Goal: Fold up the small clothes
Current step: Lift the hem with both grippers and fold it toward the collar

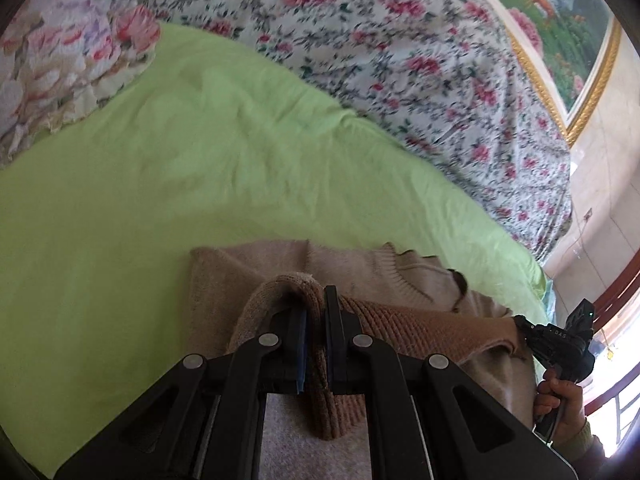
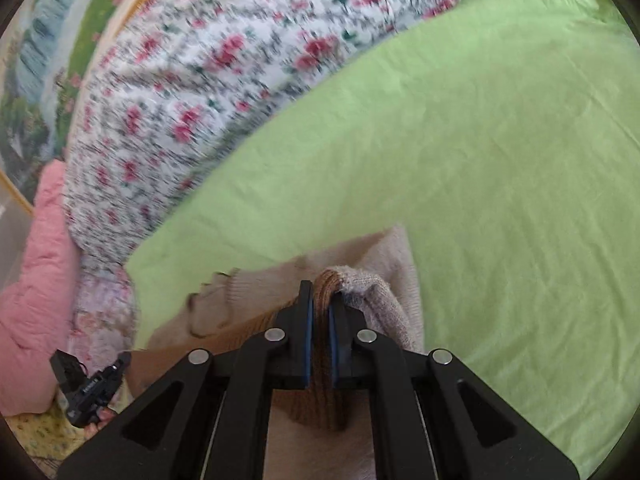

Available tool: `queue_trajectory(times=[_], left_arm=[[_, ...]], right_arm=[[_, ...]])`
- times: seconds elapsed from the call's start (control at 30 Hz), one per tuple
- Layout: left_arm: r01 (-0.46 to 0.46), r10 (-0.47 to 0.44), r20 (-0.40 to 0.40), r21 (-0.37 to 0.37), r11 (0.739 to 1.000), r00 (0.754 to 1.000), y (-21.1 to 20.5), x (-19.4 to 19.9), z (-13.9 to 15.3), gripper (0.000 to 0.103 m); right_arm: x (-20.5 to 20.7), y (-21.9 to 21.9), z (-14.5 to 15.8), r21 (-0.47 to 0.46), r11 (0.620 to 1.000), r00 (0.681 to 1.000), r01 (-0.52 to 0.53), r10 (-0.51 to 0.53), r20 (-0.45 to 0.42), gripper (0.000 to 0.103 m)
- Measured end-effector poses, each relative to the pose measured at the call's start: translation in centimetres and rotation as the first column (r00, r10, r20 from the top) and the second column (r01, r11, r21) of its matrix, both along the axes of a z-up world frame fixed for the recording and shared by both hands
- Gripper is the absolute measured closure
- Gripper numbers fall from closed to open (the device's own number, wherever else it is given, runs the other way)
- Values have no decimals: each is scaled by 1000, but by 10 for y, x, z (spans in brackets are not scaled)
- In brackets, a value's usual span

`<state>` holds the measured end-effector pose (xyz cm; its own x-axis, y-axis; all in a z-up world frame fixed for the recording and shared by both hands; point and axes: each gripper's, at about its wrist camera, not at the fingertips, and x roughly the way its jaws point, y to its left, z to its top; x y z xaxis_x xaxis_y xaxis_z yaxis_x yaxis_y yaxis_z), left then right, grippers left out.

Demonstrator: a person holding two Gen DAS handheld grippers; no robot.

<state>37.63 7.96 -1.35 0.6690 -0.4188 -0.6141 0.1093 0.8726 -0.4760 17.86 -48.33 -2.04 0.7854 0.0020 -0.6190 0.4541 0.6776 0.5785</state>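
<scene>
A small beige-and-brown knitted sweater (image 1: 360,276) lies on the green sheet (image 1: 160,184). My left gripper (image 1: 316,304) is shut on a brown ribbed hem corner of it, folded up over the beige body. My right gripper (image 2: 320,300) is shut on the other hem corner of the sweater (image 2: 360,256), held just above the cloth. The right gripper also shows at the right edge of the left wrist view (image 1: 560,344), and the left gripper at the lower left of the right wrist view (image 2: 92,388).
A floral quilt (image 1: 400,60) is heaped along the far side of the bed. A flowered pillow (image 1: 52,60) lies at the far left. A pink blanket (image 2: 36,280) lies beside the bed. A framed picture (image 1: 560,20) hangs on the wall.
</scene>
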Motion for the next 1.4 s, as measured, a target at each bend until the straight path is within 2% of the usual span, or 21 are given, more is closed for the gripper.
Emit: queue_trajectory(times=[0.13, 0.23, 0.27, 0.3, 0.37, 0.5, 0.63, 0.73, 0.83, 0.9, 0.97, 1.03, 1.1, 1.13, 1.2, 1.23, 1.27, 1.33, 1.37, 1.4], left_arm=[[5, -5, -29, -2, 1000, 1000, 1, 2, -9, 96], [24, -24, -34, 12, 1000, 999, 0, -9, -4, 93], [35, -35, -37, 13, 999, 999, -1, -15, -1, 93], [51, -50, -35, 11, 999, 998, -2, -24, 2, 92], [88, -88, -31, 15, 996, 996, -9, -46, 9, 91], [213, -213, -29, -3, 977, 977, -35, -88, 15, 86], [375, -375, -55, -5, 927, 926, -85, -107, 15, 86], [457, -455, -76, 17, 889, 887, -116, -107, 13, 86], [533, -518, -142, 106, 839, 844, -148, -94, 1, 86], [554, -524, -194, 161, 817, 829, -157, -80, -10, 87], [564, -531, -213, 143, 813, 820, -155, -58, -13, 91], [545, -518, -195, 129, 828, 833, -148, -40, -8, 92], [493, -465, -192, 140, 859, 864, -136, -18, -5, 95], [470, -444, -188, 124, 874, 876, -129, -7, -3, 95], [363, -337, -164, 165, 917, 927, -109, 11, 0, 92], [300, -272, -160, 195, 934, 949, -97, 21, 1, 93], [241, -212, -160, 184, 953, 964, -81, 29, -1, 94], [128, -112, -170, 89, 988, 979, -46, 38, -6, 94], [72, -68, -171, 21, 997, 983, -24, 38, -10, 95], [43, -45, -165, -11, 999, 985, -13, 38, -13, 95]], right_arm=[[7, 2, -5, -29, 1000, 999, -1, 0, -52, 95], [3, 7, 5, -44, 999, 998, -13, 10, -61, 91], [1, 8, 8, -50, 999, 998, -14, 11, -59, 87], [-4, 11, 13, -61, 998, 998, -12, 9, -55, 79], [-16, 19, 26, -100, 995, 999, -20, 17, -33, 73], [-37, 45, 47, -152, 981, 993, -119, 122, 7, 72], [-29, 87, 53, -162, 926, 939, -341, 343, -16, 72], [-4, 120, 41, -137, 849, 860, -510, 500, -103, 73], [24, 140, 25, -113, 781, 786, -614, 593, -174, 73], [44, 148, 10, -88, 744, 739, -662, 630, -239, 73], [64, 148, -3, -92, 726, 715, -682, 635, -293, 74], [81, 135, -7, -99, 741, 731, -664, 616, -293, 76], [94, 113, -8, -74, 791, 776, -607, 571, -268, 81], [100, 97, -8, -79, 830, 815, -552, 518, -260, 83], [103, 78, -9, -104, 869, 858, -484, 448, -252, 82], [103, 67, -9, -140, 897, 890, -419, 376, -257, 82], [101, 53, -8, -160, 923, 918, -350, 304, -254, 82], [87, 26, -9, -119, 970, 966, -213, 190, -177, 80], [75, 15, -9, -100, 985, 982, -141, 127, -141, 80], [66, 8, -8, -85, 991, 990, -99, 89, -110, 80]])
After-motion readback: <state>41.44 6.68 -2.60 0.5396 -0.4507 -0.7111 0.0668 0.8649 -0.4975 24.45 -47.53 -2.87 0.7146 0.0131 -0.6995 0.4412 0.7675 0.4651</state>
